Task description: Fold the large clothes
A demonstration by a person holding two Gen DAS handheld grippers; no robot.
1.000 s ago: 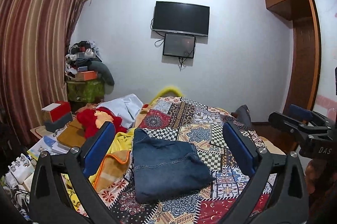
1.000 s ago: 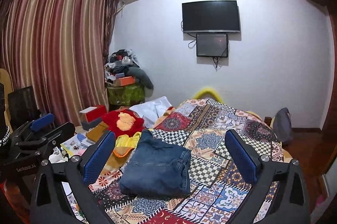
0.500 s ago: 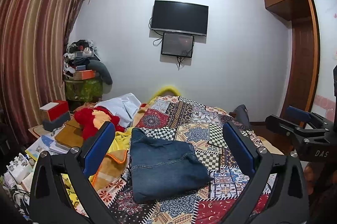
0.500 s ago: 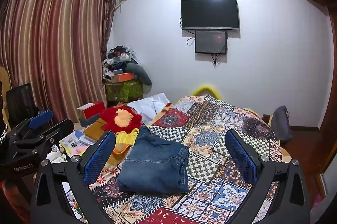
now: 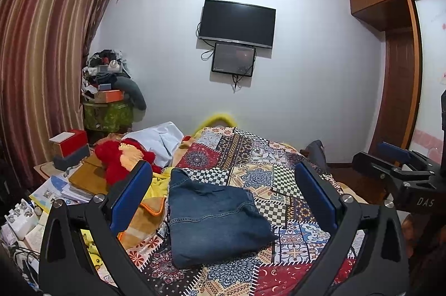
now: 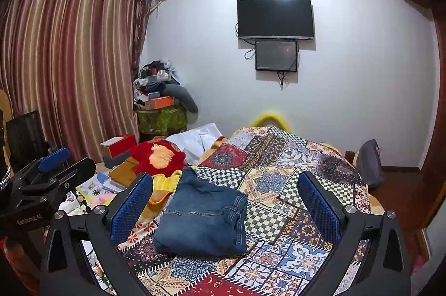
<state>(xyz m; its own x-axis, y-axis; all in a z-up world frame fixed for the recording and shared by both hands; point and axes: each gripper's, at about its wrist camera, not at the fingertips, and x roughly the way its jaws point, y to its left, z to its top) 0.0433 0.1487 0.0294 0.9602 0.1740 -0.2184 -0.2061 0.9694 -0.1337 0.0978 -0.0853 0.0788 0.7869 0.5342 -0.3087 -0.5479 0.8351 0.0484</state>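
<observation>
One folded jeans (image 5: 214, 218), patchwork bedspread (image 5: 290, 184)

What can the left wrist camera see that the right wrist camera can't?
Only the left wrist view shows the wooden door and the right gripper, open. Only the right wrist view shows the black chair by the curtain and the left gripper, open. Both show the folded jeans on the patchwork bedspread, the TV and the red plush toy.

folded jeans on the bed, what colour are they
Dark blue denim jeans, clearest in the right wrist view.
</observation>
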